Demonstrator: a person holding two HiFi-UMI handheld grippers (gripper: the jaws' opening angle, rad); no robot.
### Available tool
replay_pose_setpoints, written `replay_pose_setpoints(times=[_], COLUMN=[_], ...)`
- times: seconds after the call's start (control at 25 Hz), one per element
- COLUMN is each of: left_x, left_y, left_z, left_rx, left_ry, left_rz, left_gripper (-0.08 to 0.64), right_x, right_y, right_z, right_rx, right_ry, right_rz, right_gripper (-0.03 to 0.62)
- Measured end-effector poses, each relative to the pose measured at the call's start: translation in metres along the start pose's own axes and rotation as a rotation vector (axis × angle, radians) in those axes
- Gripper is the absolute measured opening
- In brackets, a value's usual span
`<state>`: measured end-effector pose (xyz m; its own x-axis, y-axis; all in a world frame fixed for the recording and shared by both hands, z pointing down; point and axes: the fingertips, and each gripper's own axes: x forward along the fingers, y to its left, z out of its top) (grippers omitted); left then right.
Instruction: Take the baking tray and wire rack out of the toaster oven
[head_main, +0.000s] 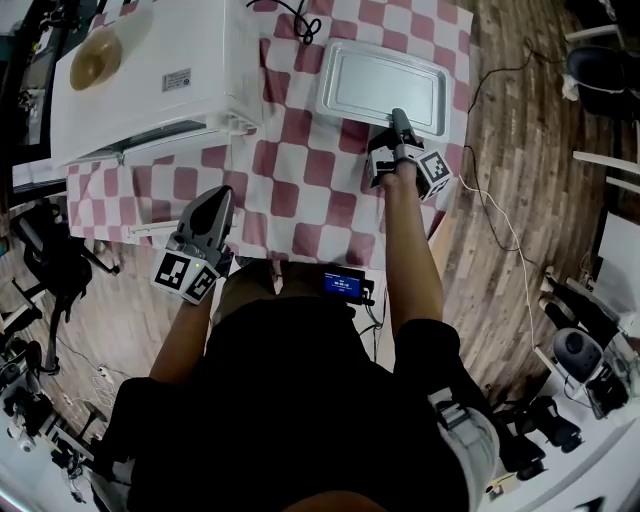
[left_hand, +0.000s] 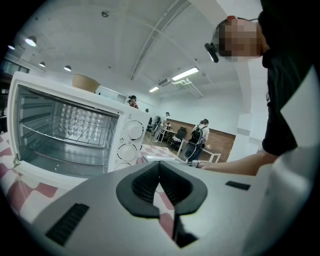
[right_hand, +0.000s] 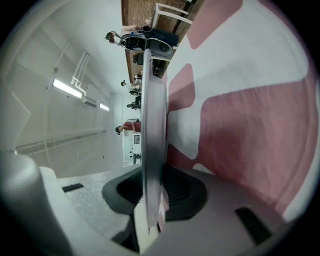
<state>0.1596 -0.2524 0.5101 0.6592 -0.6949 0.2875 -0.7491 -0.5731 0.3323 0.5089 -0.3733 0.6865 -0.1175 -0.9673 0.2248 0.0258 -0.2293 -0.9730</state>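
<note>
Head view: the white toaster oven stands at the upper left of the frame on a red and white checkered cloth, and its door is open toward the person. The baking tray is outside the oven, to the right of it in the upper middle of the frame, over the cloth. If it rests on the cloth or is just above it, I cannot tell. The right gripper reaches to the near edge of the tray from below.

In the right gripper view the rim of the tray runs as a grey strip from top to bottom, and the right gripper has its dark pads pressed on it from both sides, so the jaws are closed on the tray.

The left gripper is at the lower left, near the edge of the table and well apart from the tray. In the left gripper view its tips meet and nothing is between them. The same view shows the toaster oven at the left with the wire rack inside the open cavity.
</note>
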Motion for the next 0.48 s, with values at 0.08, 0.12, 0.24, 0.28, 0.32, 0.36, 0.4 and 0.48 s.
replay_pose_setpoints(times=[0.08, 0.12, 0.24, 0.28, 0.32, 0.36, 0.4, 0.48], left_x=[-0.001, -0.002, -0.004, -0.005, -0.005, -0.006, -0.007, -0.010], left_y=[-0.004, -0.006, -0.011, -0.012, -0.014, -0.015, -0.015, -0.016], left_z=[0.000, 0.000, -0.001, -0.002, -0.002, -0.002, -0.002, -0.002], left_rx=[-0.002, -0.004, -0.008, -0.010, -0.012, -0.012, -0.012, -0.013], left_ry=[-0.004, -0.006, -0.008, -0.008, -0.008, -0.009, -0.009, -0.010], left_rz=[-0.009, -0.013, -0.028, -0.033, -0.038, -0.042, -0.046, -0.050], left_gripper=[-0.009, -0.009, -0.009, -0.009, -0.009, -0.009, -0.009, -0.009], right_x=[-0.001, -0.002, -0.007, -0.010, -0.014, -0.017, -0.020, -0.027], right_y=[-0.003, -0.006, -0.016, -0.018, -0.020, -0.022, -0.023, -0.025], right_z=[-0.001, -0.002, -0.005, -0.005, -0.006, -0.007, -0.009, -0.011], right_rx=[-0.015, -0.013, -0.002, -0.003, -0.005, -0.006, -0.005, 0.001], right_ry=[0.008, 0.010, 0.013, 0.013, 0.013, 0.012, 0.011, 0.008], right_rz=[-0.052, -0.080, -0.154, -0.173, -0.187, -0.198, -0.204, -0.210], right_gripper=[0.078, 0.078, 0.083, 0.083, 0.083, 0.083, 0.083, 0.083])
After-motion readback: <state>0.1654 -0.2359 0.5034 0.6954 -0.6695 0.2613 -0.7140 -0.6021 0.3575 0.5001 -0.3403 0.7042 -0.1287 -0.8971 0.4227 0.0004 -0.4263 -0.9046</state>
